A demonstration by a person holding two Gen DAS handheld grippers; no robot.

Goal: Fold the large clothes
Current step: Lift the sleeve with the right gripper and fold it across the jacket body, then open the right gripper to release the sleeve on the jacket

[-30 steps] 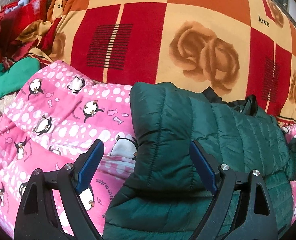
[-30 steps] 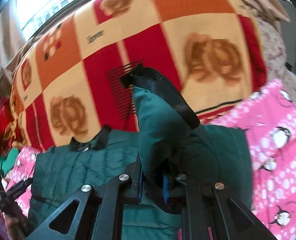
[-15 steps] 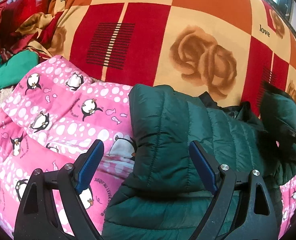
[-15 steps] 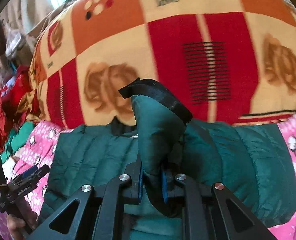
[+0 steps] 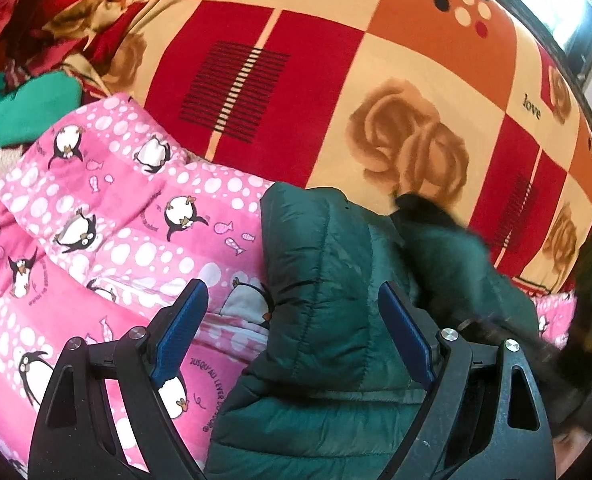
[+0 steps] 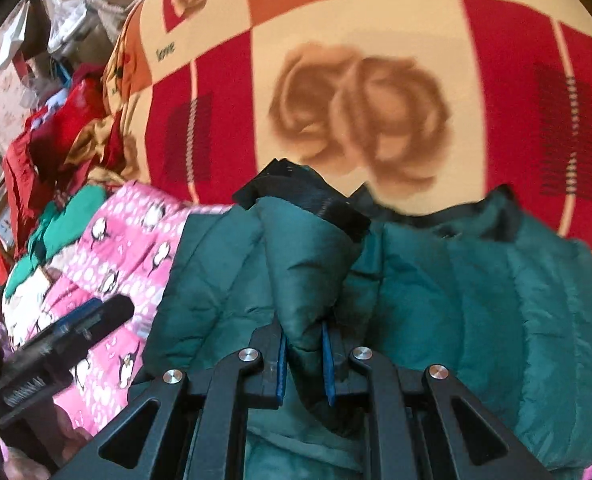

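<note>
Both right gripper (image 6: 303,360) jaws pinch green jacket (image 6: 456,300) sleeve.

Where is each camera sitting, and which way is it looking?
Left wrist: sits on the left tongs, looking forward and down along its open fingers at the green jacket on the pink penguin quilt; its own black arms show.
Right wrist: sits on the right tongs, looking down at the jacket's sleeve pinched between its pads; the left tongs poke in at lower left.
Shared: both see the jacket, the quilt and the rose blanket behind.
</note>
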